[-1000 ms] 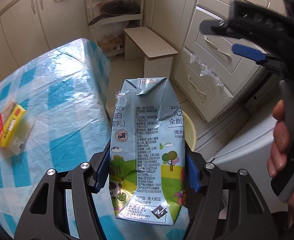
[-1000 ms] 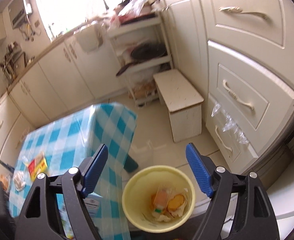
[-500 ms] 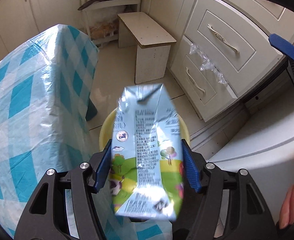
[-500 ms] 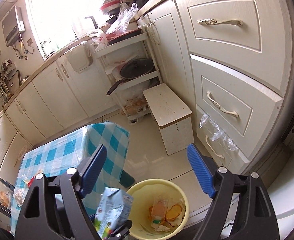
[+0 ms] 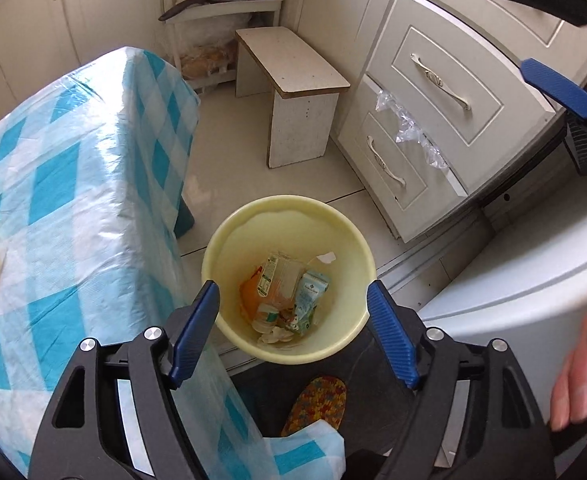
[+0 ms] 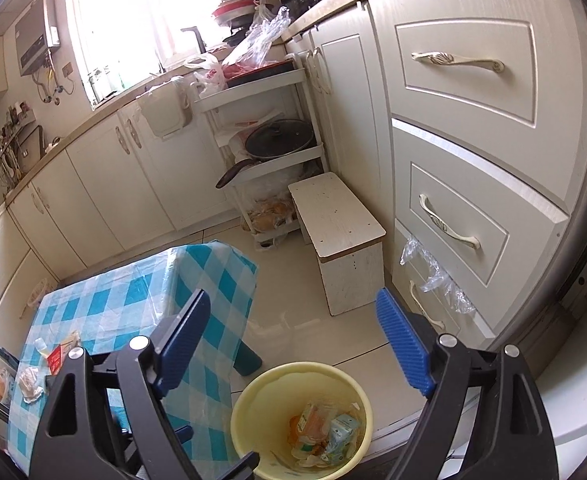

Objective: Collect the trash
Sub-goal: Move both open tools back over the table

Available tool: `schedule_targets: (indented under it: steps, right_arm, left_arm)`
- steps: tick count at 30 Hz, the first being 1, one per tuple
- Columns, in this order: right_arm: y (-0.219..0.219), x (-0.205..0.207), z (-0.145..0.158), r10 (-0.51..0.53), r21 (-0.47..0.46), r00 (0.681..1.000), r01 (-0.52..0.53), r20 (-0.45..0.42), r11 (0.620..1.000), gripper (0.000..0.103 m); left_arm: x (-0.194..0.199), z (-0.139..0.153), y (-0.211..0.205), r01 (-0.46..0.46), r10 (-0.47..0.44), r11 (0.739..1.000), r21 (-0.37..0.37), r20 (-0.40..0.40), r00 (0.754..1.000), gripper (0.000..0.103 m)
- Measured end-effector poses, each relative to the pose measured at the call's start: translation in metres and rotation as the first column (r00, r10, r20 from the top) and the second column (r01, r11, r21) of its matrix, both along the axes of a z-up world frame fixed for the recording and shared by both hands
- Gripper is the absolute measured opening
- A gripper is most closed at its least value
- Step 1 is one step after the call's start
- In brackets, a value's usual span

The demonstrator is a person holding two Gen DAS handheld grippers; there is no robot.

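- Over the yellow trash bin on the floor hangs the left hand-held gripper, its blue pads parted and opening wider, with nothing between them.
- Down in the bin, on the right of the heap, lies a pale blue milk carton, beside an orange wrapper and a clear bottle; these pieces count as collected.
- Right hand-held gripper is released too, its jaws opening with only air between them; it looks past the bin toward the white stool and the drawers.
- Left of the bin stands the desk under a blue checked cloth, its near corner close beside the bin's rim.
- Trash still sits on the desk's left end: a red and yellow packet, a small clear bottle and a crumpled wrapper.
- My reading is that the job is partly done: several pieces are binned, and at least those on the desk are left to fetch.
- Next, I judge, either gripper must go back left to the desk for another piece.
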State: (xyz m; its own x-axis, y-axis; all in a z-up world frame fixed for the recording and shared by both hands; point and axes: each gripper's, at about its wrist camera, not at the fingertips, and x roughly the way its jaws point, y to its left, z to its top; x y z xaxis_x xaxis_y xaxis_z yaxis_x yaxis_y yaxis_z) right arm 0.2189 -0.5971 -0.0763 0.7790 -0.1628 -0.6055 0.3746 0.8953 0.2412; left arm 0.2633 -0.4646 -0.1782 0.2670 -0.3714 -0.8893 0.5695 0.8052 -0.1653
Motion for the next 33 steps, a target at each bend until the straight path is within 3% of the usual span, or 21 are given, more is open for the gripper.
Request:
schedule_targets:
  steps: [11, 22, 28, 33]
  right_arm:
    - [0.023, 0.013, -0.001, 0.059, -0.055, 0.997, -0.061, -0.040, 0.997, 0.085]
    - [0.072, 0.036, -0.002, 0.170, -0.102, 0.981, -0.179, -0.089, 0.979, 0.088]
    - [0.110, 0.050, -0.003, 0.267, -0.109, 0.957, -0.278, -0.110, 0.954, 0.091]
    - [0.141, 0.067, -0.009, 0.384, -0.033, 0.915, -0.391, -0.127, 0.920, 0.092]
  left_arm:
    - [-0.010, 0.019, 0.054, -0.030, 0.030, 0.999, -0.017, 0.041, 0.999, 0.078]
    - [-0.009, 0.046, 0.153, -0.126, 0.127, 0.992, -0.014, 0.120, 0.985, 0.081]
    - [0.009, 0.052, 0.228, -0.220, 0.209, 0.975, 0.043, 0.173, 0.963, 0.081]
    - [0.037, 0.054, 0.299, -0.304, 0.269, 0.944, 0.129, 0.238, 0.933, 0.082]
